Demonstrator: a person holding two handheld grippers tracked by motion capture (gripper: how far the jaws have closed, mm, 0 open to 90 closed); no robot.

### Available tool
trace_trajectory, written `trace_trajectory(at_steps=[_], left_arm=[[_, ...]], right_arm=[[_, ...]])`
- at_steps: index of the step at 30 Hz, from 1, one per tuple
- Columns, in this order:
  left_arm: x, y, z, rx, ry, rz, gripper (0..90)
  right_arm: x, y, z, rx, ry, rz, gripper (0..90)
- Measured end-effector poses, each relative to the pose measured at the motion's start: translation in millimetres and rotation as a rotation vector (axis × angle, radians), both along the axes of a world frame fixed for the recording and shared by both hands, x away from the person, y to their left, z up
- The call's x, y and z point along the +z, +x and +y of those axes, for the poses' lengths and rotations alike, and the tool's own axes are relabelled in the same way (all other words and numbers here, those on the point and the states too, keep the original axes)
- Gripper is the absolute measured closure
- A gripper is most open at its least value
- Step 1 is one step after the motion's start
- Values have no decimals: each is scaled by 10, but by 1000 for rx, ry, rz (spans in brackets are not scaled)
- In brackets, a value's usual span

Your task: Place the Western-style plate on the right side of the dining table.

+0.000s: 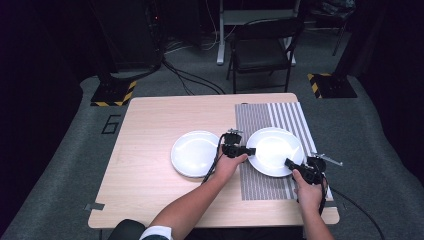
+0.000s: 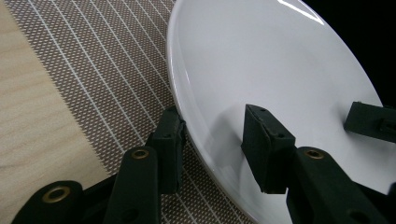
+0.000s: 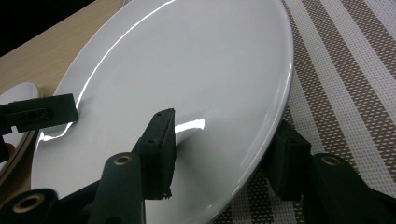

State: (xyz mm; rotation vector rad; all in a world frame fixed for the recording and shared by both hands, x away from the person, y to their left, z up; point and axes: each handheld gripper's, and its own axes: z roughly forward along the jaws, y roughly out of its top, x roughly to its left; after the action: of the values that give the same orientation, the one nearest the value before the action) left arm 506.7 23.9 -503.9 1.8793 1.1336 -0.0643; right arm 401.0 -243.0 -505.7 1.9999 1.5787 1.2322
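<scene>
A white plate (image 1: pixel 274 150) lies on a brown striped placemat (image 1: pixel 260 120) at the table's right. My left gripper (image 1: pixel 249 150) is at the plate's left rim. In the left gripper view, the gripper (image 2: pixel 215 135) is open and straddles the rim of the plate (image 2: pixel 261 60), one jaw outside on the mat and one over the dish. My right gripper (image 1: pixel 289 163) is at the near right rim. It (image 3: pixel 229 140) is open too, with one jaw over the plate (image 3: pixel 187 60) and one beneath the rim. A second white plate (image 1: pixel 195 153) rests on bare wood to the left.
The wooden table (image 1: pixel 150 125) has bare room at its left and back. The placemat (image 3: pixel 345 70) runs to the table's right edge. A black chair (image 1: pixel 262 50) and cables stand on the floor beyond the table. The person's forearms come in from the bottom.
</scene>
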Motion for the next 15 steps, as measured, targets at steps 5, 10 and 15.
trace_trajectory(at_steps=[5, 10, 15], left_arm=[[-23, 38, -18, 5, -6, 12, 594], [-54, 59, -38, 3, -9, 20, 593], [-64, 80, -72, 5, -6, 22, 594]], right_arm=[[-8, 12, -11, 6, -14, -4, 489], [-30, 26, -34, 5, -16, -7, 489], [-49, 50, -57, -3, -1, 3, 489]])
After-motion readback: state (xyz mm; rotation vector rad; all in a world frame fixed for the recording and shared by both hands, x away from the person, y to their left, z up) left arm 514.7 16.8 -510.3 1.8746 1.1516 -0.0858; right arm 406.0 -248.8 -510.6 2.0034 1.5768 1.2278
